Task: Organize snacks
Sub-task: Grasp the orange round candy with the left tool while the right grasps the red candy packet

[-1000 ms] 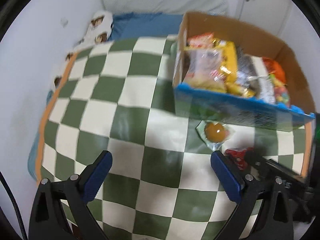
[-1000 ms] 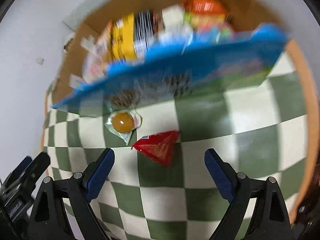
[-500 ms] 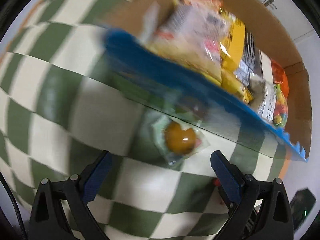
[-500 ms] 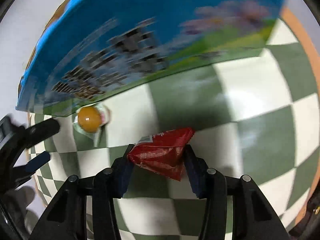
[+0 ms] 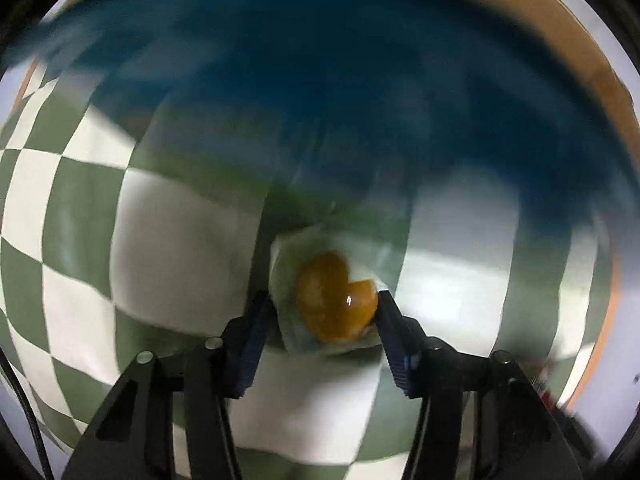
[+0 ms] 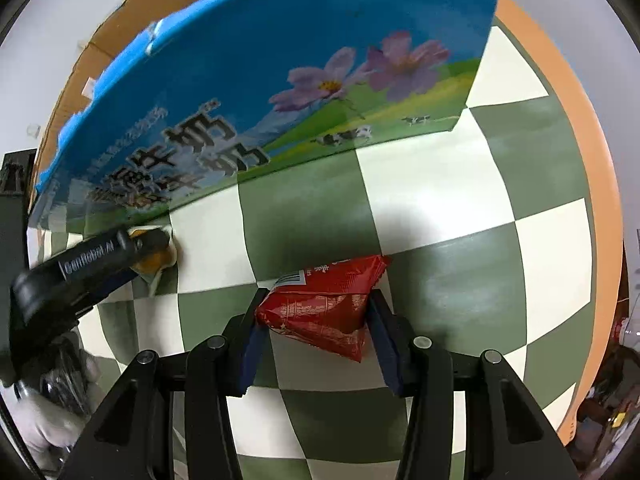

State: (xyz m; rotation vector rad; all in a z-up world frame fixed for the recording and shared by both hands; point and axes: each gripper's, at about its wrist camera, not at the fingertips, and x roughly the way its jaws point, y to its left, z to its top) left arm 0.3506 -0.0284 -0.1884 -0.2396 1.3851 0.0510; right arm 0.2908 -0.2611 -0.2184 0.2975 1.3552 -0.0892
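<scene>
Two snacks, two grips.
Our left gripper (image 5: 322,312) is closing on the jelly cup (image 5: 336,298); our right gripper (image 6: 314,314) squeezes the red packet (image 6: 324,300).

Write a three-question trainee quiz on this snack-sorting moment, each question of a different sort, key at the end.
1. True or false: the right gripper has its jaws on the red snack packet.
2. What lies between the left gripper's jaws? A) a clear packet with an orange-brown sweet B) a banana C) a spoon
3. Fill in: both snacks lie on a green and white ____ cloth.

Key: 1 true; 2 A, the clear packet; 3 checked.
</scene>
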